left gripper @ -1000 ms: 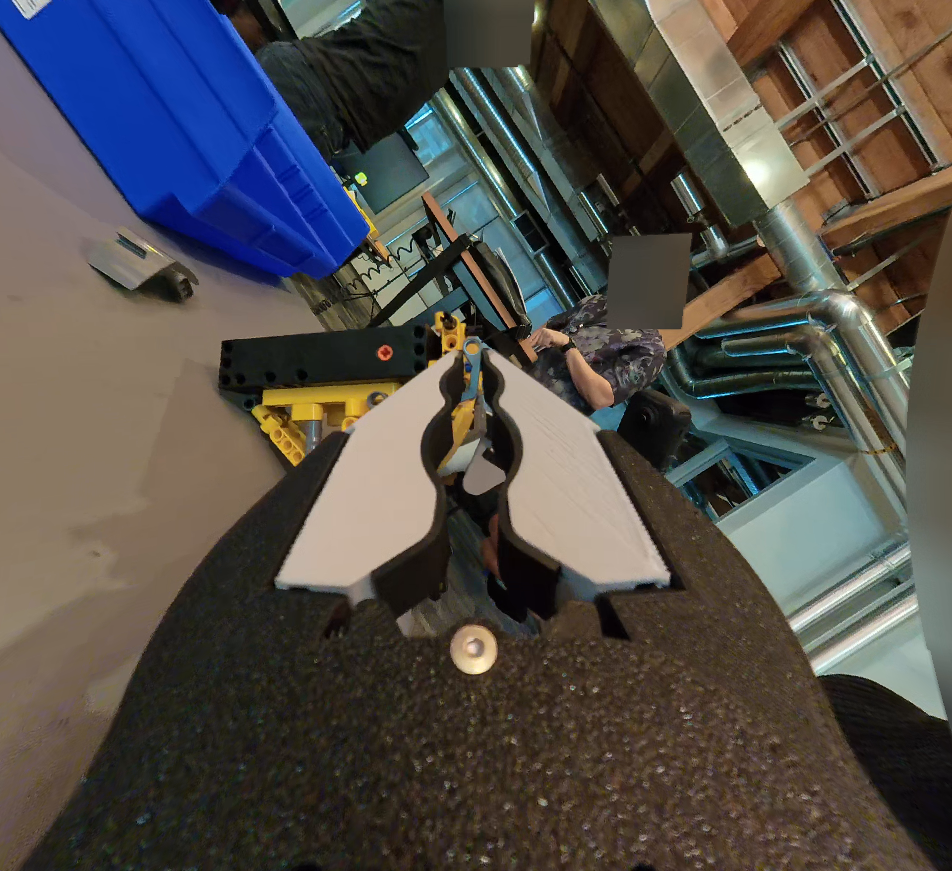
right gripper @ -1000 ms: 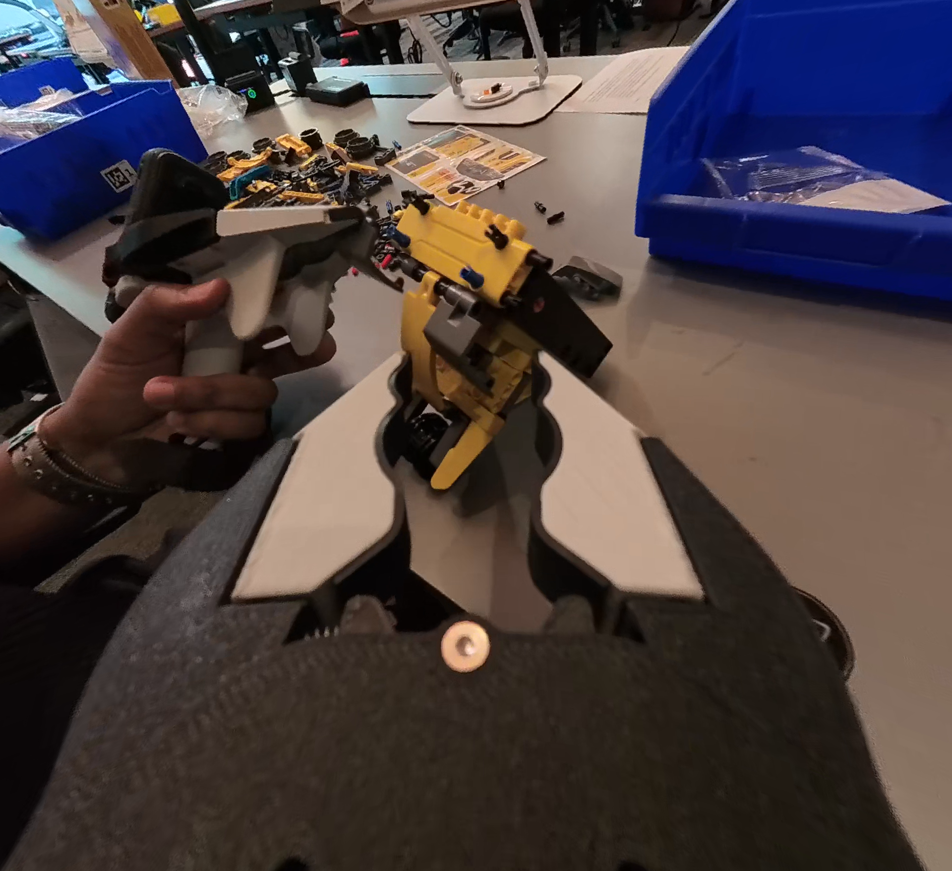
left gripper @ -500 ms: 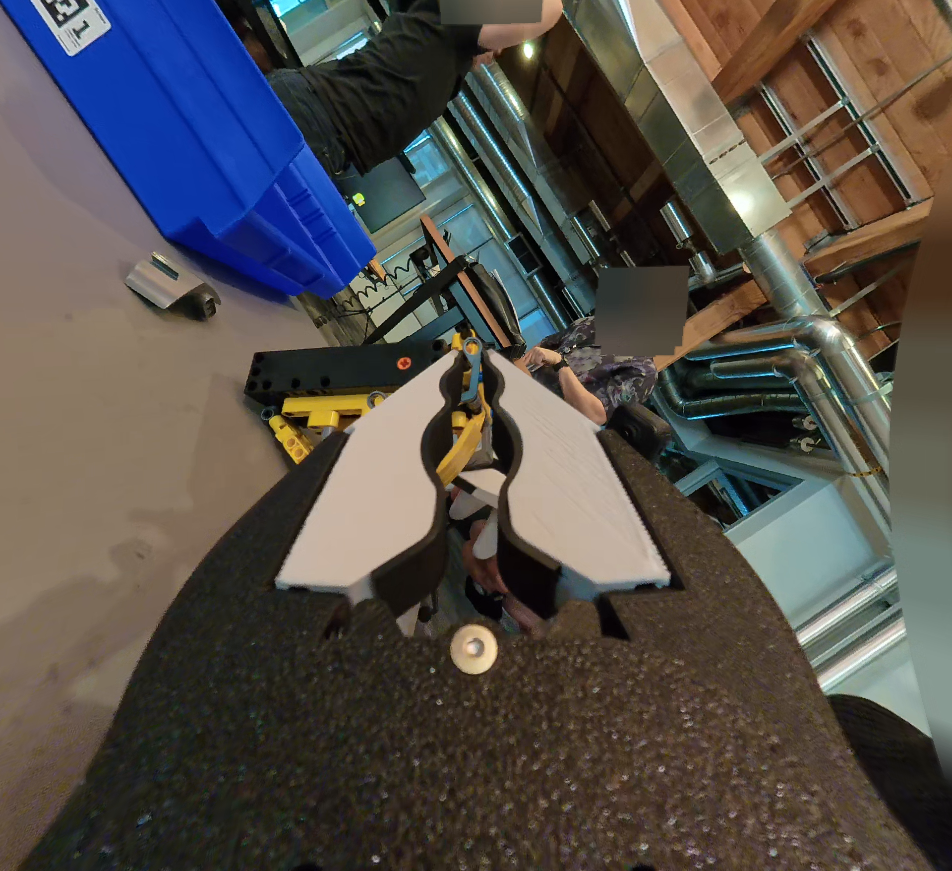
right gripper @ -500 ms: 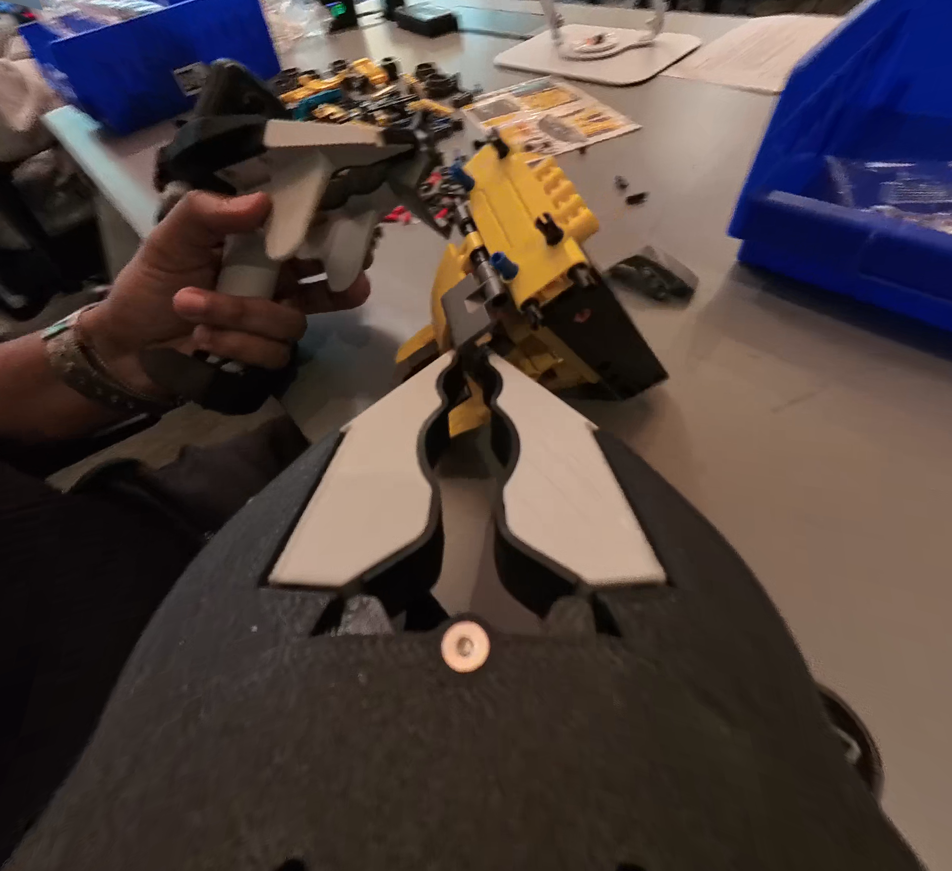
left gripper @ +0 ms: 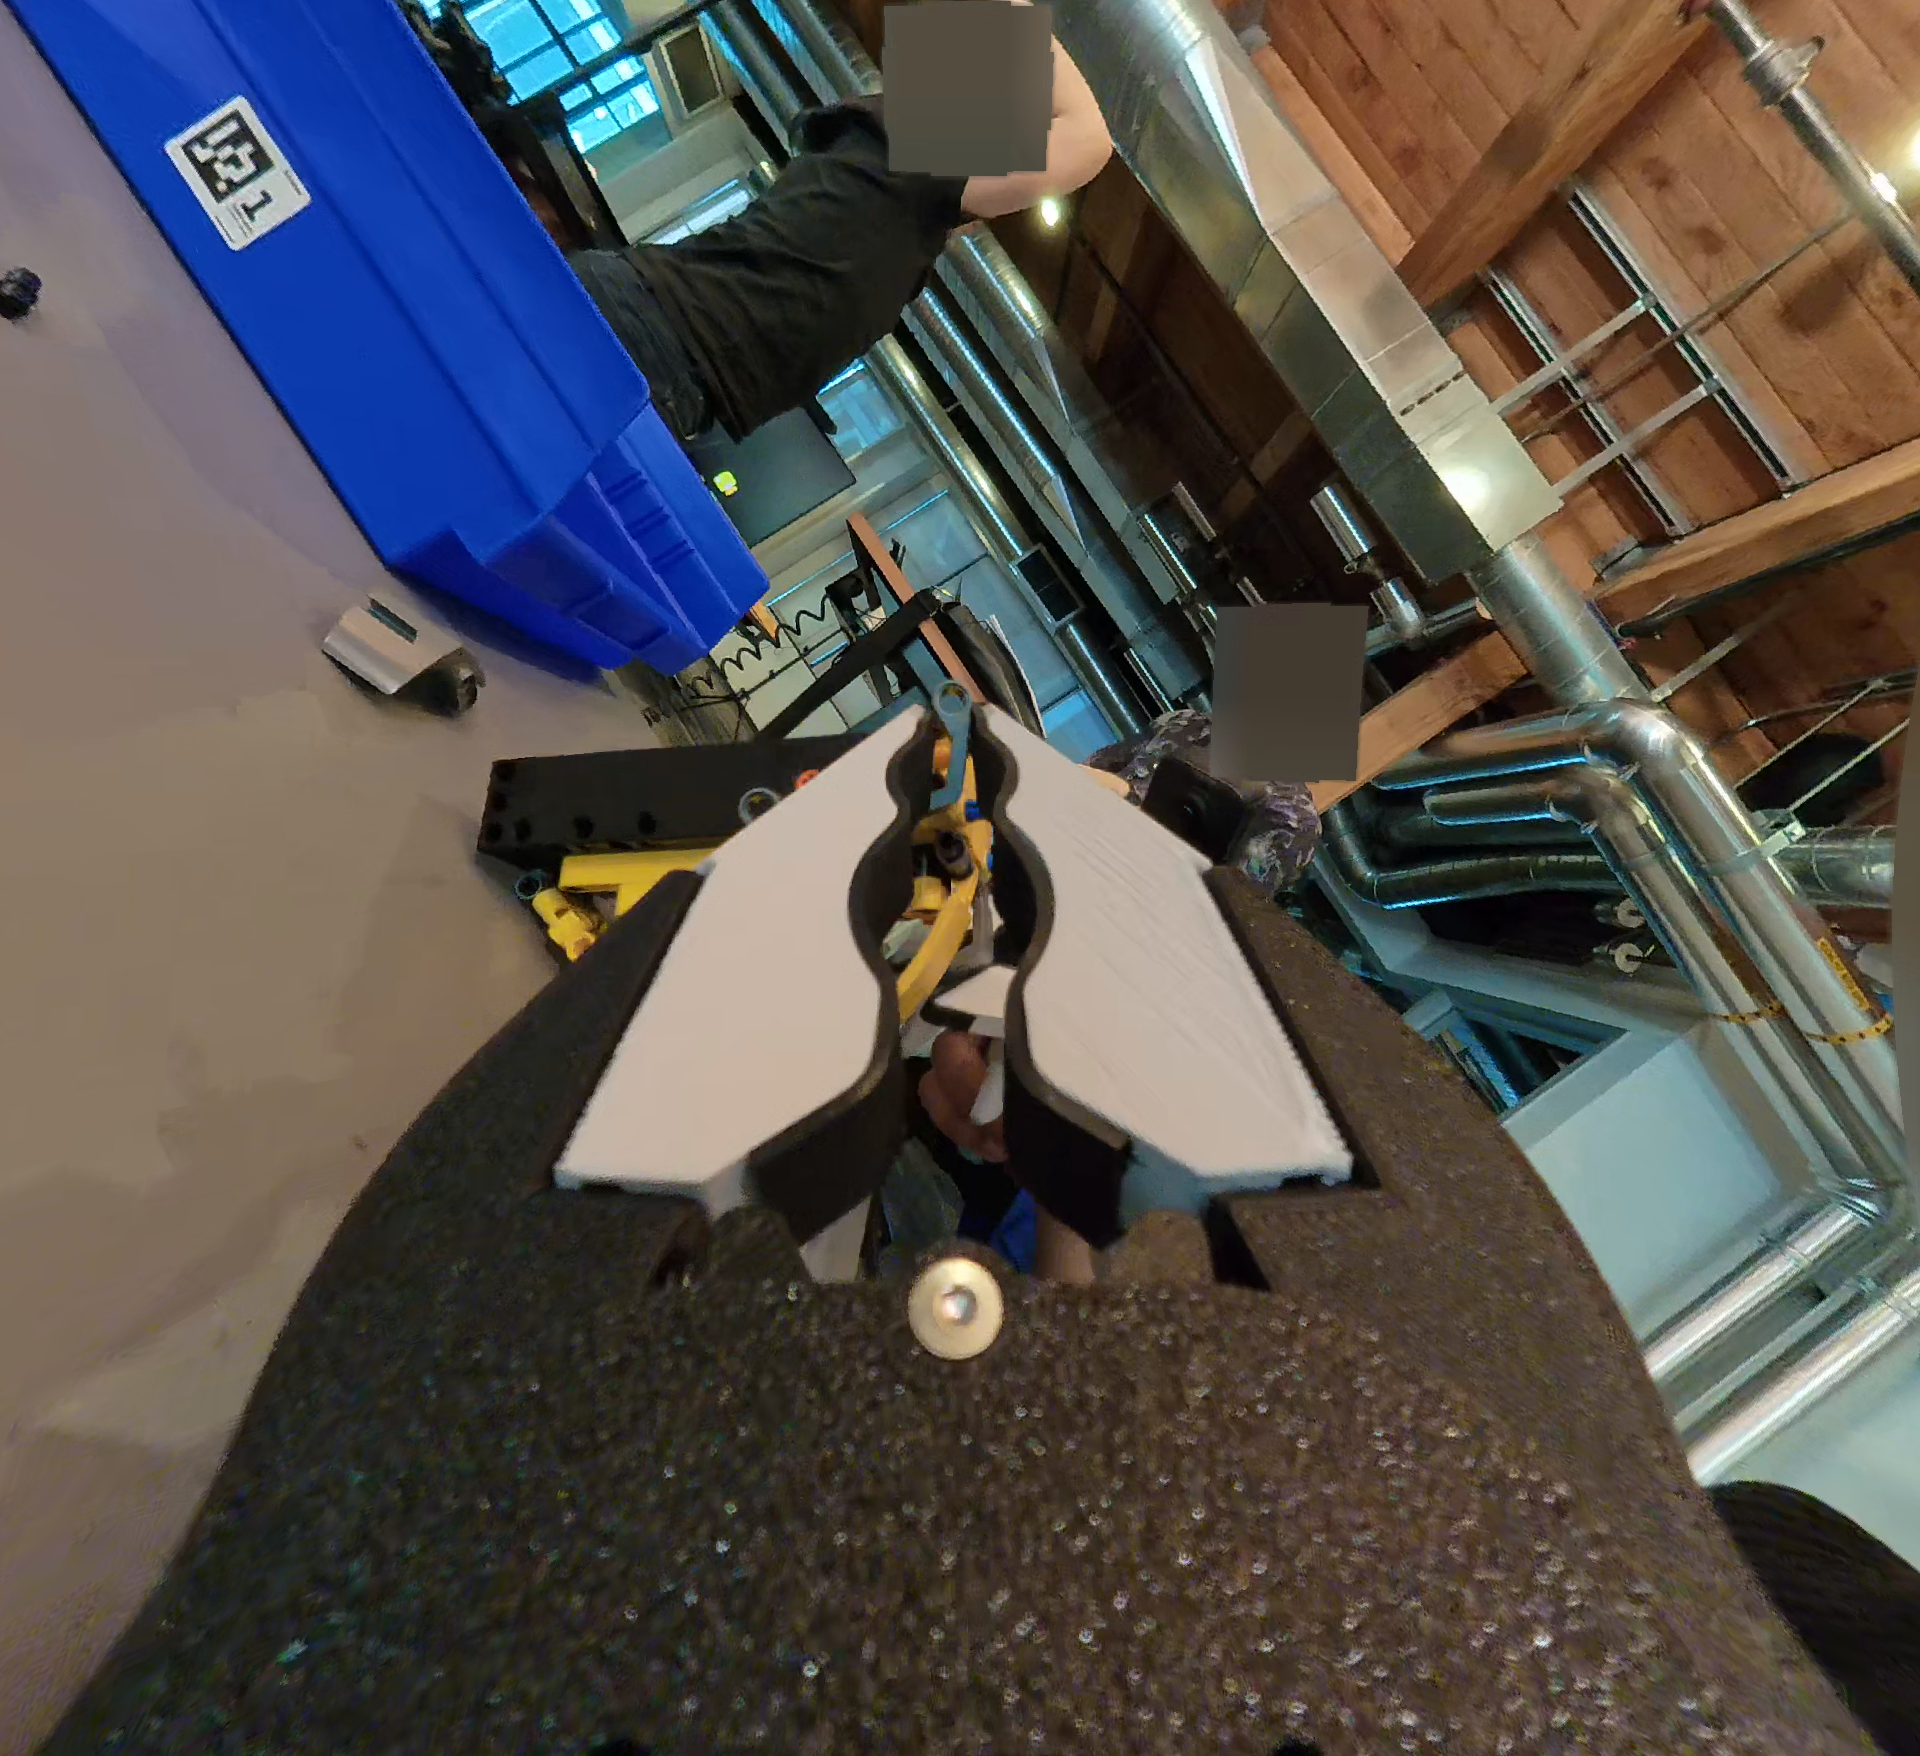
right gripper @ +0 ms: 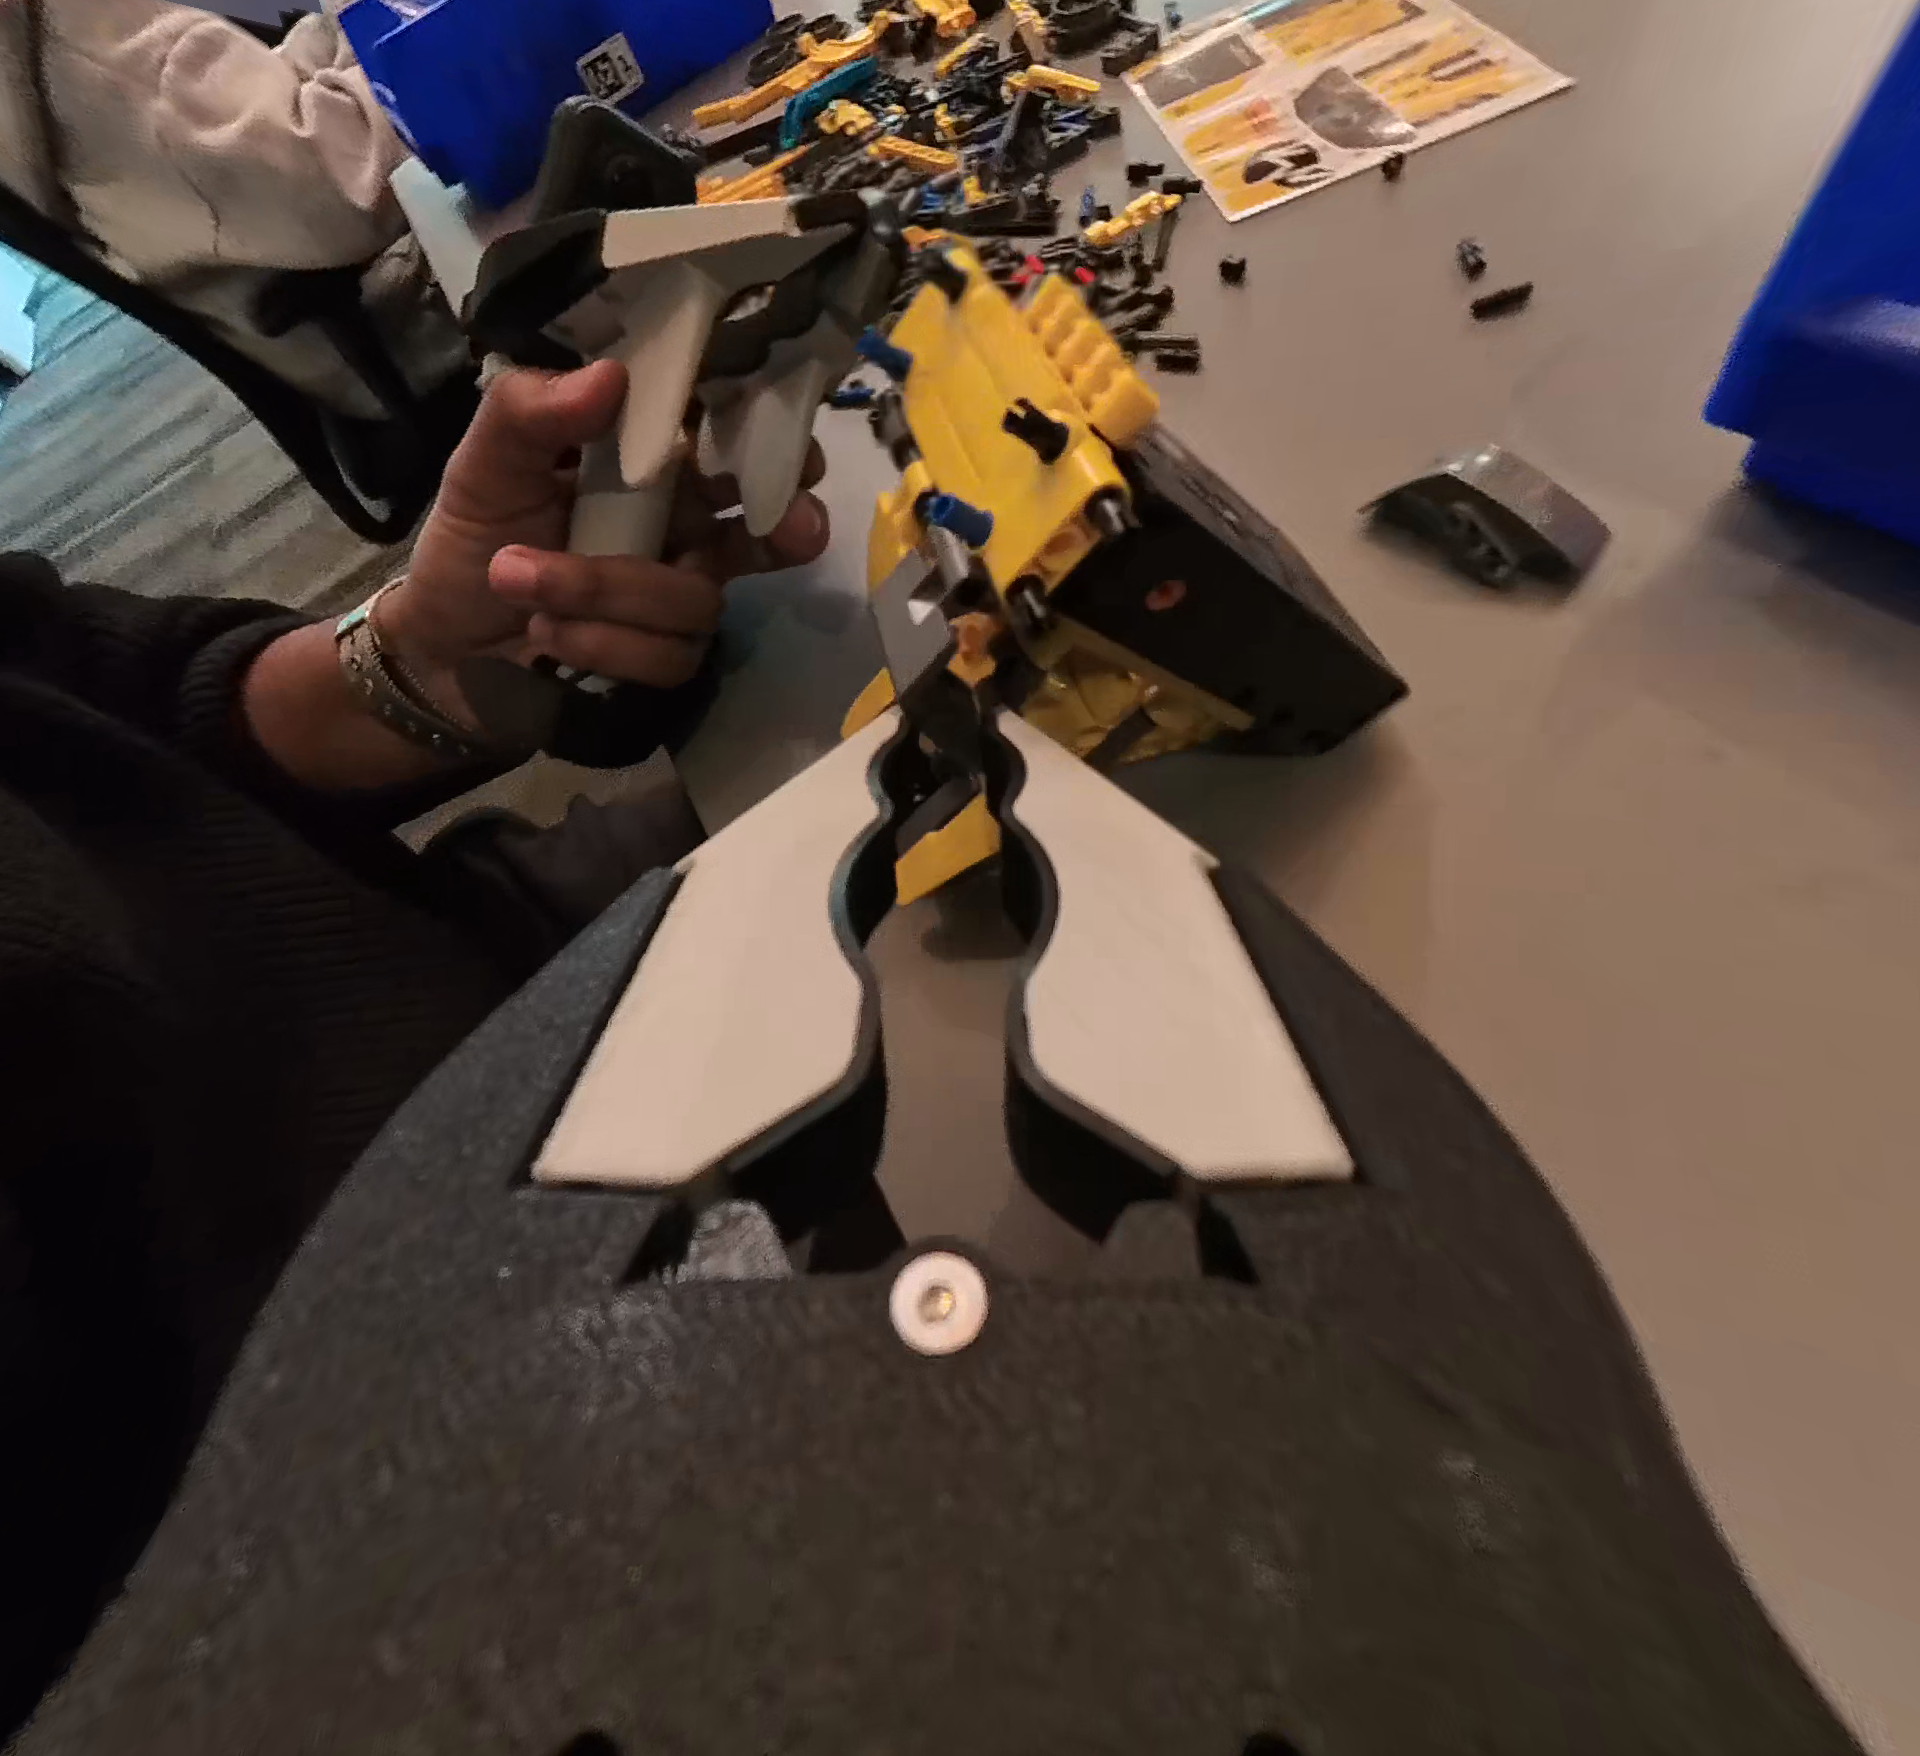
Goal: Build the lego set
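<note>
Pinching thin grey-blue lever (left gripper: 951, 750) at top of yellow-and-black brick model (right gripper: 1049, 501): left gripper (left gripper: 954, 738), jaws pressed together. Right gripper (right gripper: 940, 750) jaws clamped on dark strip at model's near end, likely steadying it. Model tilted, black base corner on grey table (right gripper: 1558, 875). Loose bricks (right gripper: 935, 106) and printed leaflet (right gripper: 1340, 80) beyond model; dark curved piece (right gripper: 1486, 517) right of model. Blue bin (left gripper: 343, 272) past it bears square code sticker; writing withheld.

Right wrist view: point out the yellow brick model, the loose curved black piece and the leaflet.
yellow brick model (right gripper: 1003, 397), right wrist view, studded yellow top.
curved black piece (right gripper: 1496, 517), right wrist view, its upper face.
leaflet (right gripper: 1340, 80), right wrist view, middle of the sheet.
</note>
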`<state>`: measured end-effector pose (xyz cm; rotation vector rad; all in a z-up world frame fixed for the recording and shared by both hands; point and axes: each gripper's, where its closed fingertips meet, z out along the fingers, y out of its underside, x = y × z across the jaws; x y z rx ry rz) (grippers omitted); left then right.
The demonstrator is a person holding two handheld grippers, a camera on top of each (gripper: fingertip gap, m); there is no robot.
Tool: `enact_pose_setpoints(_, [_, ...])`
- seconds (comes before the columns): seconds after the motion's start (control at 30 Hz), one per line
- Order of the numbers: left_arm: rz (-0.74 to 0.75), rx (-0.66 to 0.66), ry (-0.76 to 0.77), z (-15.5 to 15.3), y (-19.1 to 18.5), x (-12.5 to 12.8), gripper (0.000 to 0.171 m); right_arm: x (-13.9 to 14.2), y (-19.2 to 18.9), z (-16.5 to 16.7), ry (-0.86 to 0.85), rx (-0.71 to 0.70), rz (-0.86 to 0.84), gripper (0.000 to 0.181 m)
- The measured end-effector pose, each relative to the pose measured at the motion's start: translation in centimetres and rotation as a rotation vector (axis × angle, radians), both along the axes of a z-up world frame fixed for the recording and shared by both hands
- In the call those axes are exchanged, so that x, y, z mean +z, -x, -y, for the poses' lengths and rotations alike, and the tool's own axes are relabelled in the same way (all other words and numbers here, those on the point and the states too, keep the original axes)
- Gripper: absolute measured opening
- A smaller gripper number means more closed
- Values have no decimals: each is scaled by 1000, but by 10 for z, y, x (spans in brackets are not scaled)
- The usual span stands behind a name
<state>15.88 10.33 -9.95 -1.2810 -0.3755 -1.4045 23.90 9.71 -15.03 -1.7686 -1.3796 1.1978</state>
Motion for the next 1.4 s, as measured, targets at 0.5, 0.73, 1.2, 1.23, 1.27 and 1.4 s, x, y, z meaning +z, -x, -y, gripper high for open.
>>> enact_pose_setpoints(0.5, [-19,6,-4,0,-1,0,6,9,-36,-57,-108,-383,-25,15])
enact_pose_setpoints(0.73, [-25,15,-15,2,-1,1,6,36,-53,-61,-169,-470,-89,21])
enact_pose_setpoints(1.2, [20,-61,-130,29,-41,24,6,55,1,38,-634,-381,-207,30])
enact_pose_setpoints(1.23, [36,-68,-132,31,-43,25,6,55,3,38,-686,-388,-195,30])
enact_pose_setpoints(1.27, [50,-79,-131,33,-46,27,5,55,4,39,-729,-394,-187,30])
enact_pose_setpoints(1.4, [202,-97,-193,50,-52,39,6,56,7,41,-827,-421,-167,36])
